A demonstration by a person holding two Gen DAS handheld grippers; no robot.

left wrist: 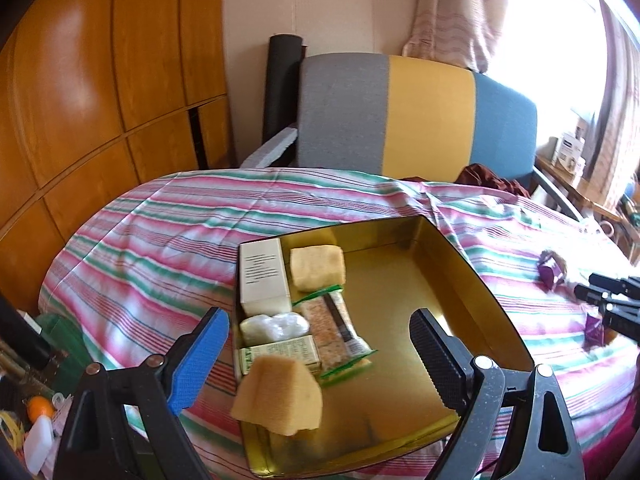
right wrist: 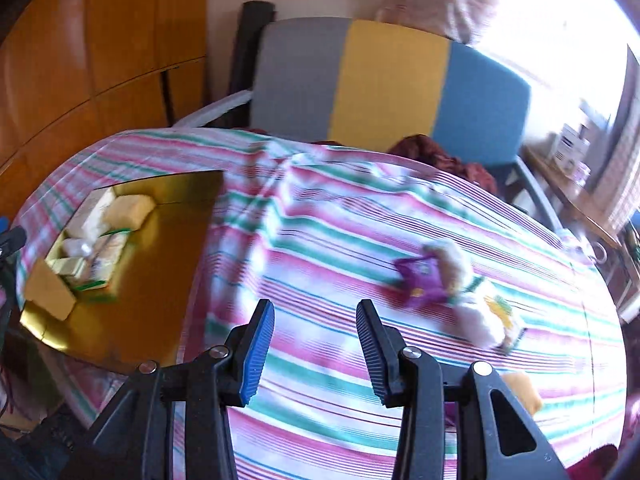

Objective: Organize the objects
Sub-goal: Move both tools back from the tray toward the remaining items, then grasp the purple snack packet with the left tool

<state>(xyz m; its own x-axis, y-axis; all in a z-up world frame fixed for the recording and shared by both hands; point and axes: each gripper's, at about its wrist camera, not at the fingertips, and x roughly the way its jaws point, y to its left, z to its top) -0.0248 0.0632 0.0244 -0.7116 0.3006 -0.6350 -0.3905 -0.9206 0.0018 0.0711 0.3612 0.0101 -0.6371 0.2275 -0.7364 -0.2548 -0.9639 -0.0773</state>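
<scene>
Left wrist view: left hand-held gripper is spread wide, nothing between the fingers. It hangs over the near left corner of the gold tin, which sits on the striped cloth.

Tin contents, all packed along the left side:
- white box against the left wall, far end
- tan sponge just right of the box
- clear plastic wad below the box
- cracker packets with green edges, lying diagonally
- small green-print carton at the near end
- second tan sponge, blurred, at the tin's near left rim, between the gripper fingers in frame but not touching either pad. Cannot tell if it rests on the rim or is in the air.

Right half of the tin is bare gold floor.

Right wrist view: right hand-held gripper is also released, gap clear, above the striped cloth. Loose items ahead and to its right: purple wrapper, a whitish fluffy lump with a yellow-green packet, all motion-blurred. A yellow piece shows just behind the right finger arm. The tin is well to the left.

Striped chair stands behind the cloth.
</scene>
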